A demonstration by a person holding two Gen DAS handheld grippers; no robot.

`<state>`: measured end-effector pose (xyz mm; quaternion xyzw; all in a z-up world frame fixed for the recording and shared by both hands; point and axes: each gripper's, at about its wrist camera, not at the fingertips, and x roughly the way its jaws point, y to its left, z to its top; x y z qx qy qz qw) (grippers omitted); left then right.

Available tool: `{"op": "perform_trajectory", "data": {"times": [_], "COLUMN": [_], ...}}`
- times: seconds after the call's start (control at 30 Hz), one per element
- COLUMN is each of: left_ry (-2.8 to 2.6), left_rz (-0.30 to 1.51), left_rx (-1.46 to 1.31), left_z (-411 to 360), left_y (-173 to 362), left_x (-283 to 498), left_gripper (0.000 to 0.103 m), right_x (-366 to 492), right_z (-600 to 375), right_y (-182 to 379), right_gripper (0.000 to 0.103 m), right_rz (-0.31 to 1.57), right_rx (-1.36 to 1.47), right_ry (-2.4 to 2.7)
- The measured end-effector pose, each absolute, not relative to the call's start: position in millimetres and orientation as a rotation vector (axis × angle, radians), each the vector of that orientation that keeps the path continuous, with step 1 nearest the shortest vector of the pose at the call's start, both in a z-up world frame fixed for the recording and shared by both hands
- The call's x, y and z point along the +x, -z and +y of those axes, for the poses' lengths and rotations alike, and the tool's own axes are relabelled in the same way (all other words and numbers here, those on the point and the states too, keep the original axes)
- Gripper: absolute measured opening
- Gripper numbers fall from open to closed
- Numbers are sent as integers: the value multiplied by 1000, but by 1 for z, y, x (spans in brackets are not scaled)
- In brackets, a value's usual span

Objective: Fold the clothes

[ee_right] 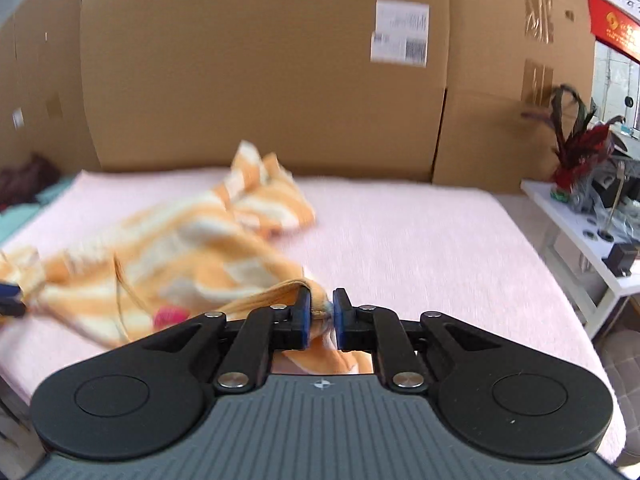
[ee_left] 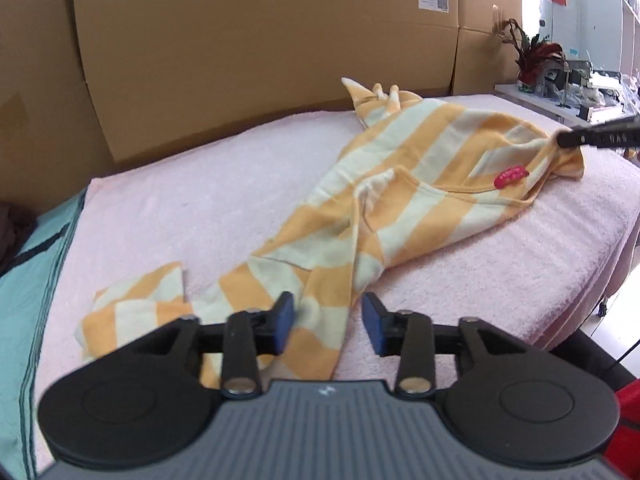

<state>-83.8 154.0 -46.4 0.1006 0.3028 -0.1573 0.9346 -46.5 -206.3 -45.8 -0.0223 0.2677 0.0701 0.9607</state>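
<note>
Tall cardboard boxes (ee_left: 248, 52) are standing along the far edge of a pink towel-covered bed (ee_left: 168, 188), filling most of the background in both views. At the far left, a teal cloth (ee_left: 24, 280) is lying along the bed's edge. On the pink surface, an orange-and-white striped garment (ee_left: 400, 176) is sprawling diagonally, rumpled, one end bunching at the near left and the other rising toward the far right. The left gripper (ee_left: 327, 322) is sitting low over the near end of the garment, its blue-padded fingers (ee_left: 284, 320) spread wide apart with striped cloth lying beneath the gap; nothing is being pinched there. A small pink patch (ee_left: 511, 176) is showing on the garment's upper part. Further right, the right gripper (ee_right: 322, 314) is gripping a bunched orange fold of the garment's edge, its jaws drawn nearly together on the cloth; in the left wrist view its dark fingertip is entering from the right and lifting that corner slightly off the bed. The right wrist view is blurring the garment. At the far right, a red-leaved plant (ee_right: 580, 152) is standing on a white table (ee_right: 568, 216) beside the bed.
</note>
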Motion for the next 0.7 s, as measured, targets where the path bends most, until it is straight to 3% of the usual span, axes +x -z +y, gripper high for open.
{"op": "perform_trajectory", "data": {"times": [0.03,0.1,0.17,0.2,0.23,0.27,0.3,0.47,0.63,0.67,0.7], "left_ry": [326,342,352,357,364,373,384,393,364,358,352], "left_rz": [603,570,568,569,583,604,627,617,592,587,582], "left_rx": [195,184,210,226,237,246,245,174,109,96,82], "left_z": [155,155,147,142,138,134,132,135,138,139,139], "left_y": [43,36,36,37,40,45,49,54,53,53,53], "left_x": [-84,-82,-72,-66,-60,-54,-47,-44,-46,-46,-47], "left_gripper": [62,72,74,72,69,53,42,31,10,9,7], "right_x": [-48,-53,-62,-67,-72,-77,-82,-94,-82,-77,-72], "right_z": [-206,-209,-214,-215,-216,-216,-215,-208,-200,-198,-196], "right_y": [49,52,52,51,49,49,51,65,72,74,76], "right_gripper": [14,30,41,41,41,41,41,41,39,34,22], "right_rz": [556,568,555,549,544,545,551,582,538,533,528], "right_rx": [-68,-101,-126,-140,-161,-187,-223,-364,-356,-357,-358], "right_ry": [-143,-147,-150,-163,-178,-192,-198,-210,-206,-195,-184]}}
